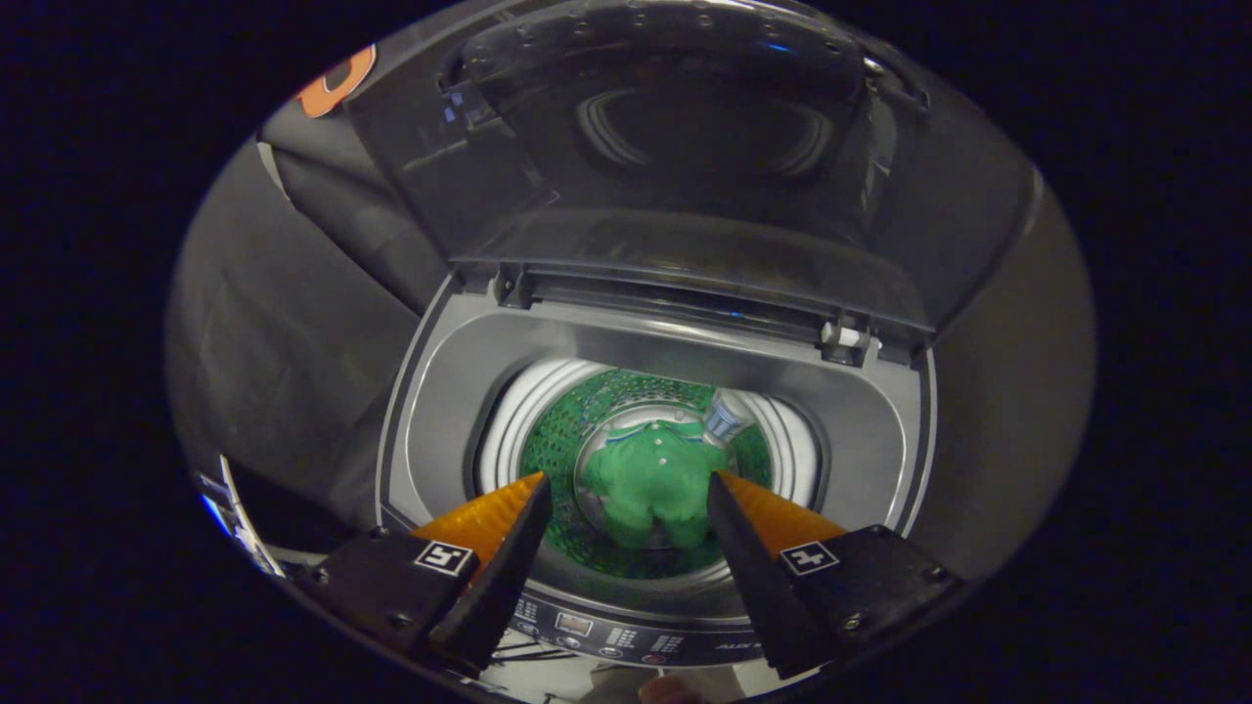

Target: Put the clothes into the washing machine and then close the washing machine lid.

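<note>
While black cloth [293, 323] hangs as the booth's wall behind and to either side, the washing machine [430, 391] takes up the middle of the gripper view, seen from above with its top open. Its grey top deck slopes in toward the round mouth of the drum. The lid [685, 147] stands raised at the back, a dark see-through panel in a grey frame, tilted up over the rear edge and held there by two hinges [846, 339], one at each rear corner. Dim reflections show in its glass.

Inside the mouth, a white ring [514, 420] lines the upper drum, and below it the perforated drum wall [558, 430] shows green. At the drum's bottom lies the green garment [650, 484], bunched up on the round base plate, with small pale buttons visible on it. A small pale, striped object [726, 416] sits against the drum wall just beyond the garment; what it is I cannot tell.

Along the machine's near edge runs the control panel [606, 631], dark with small buttons and a display.

The tongs [626, 479] hang above the drum mouth, spread wide, holding nothing. Their orange-backed fingers [489, 513] frame the garment, which lies well below and between them, untouched. Square black-and-white markers [445, 558] sit on the black finger mounts.
</note>
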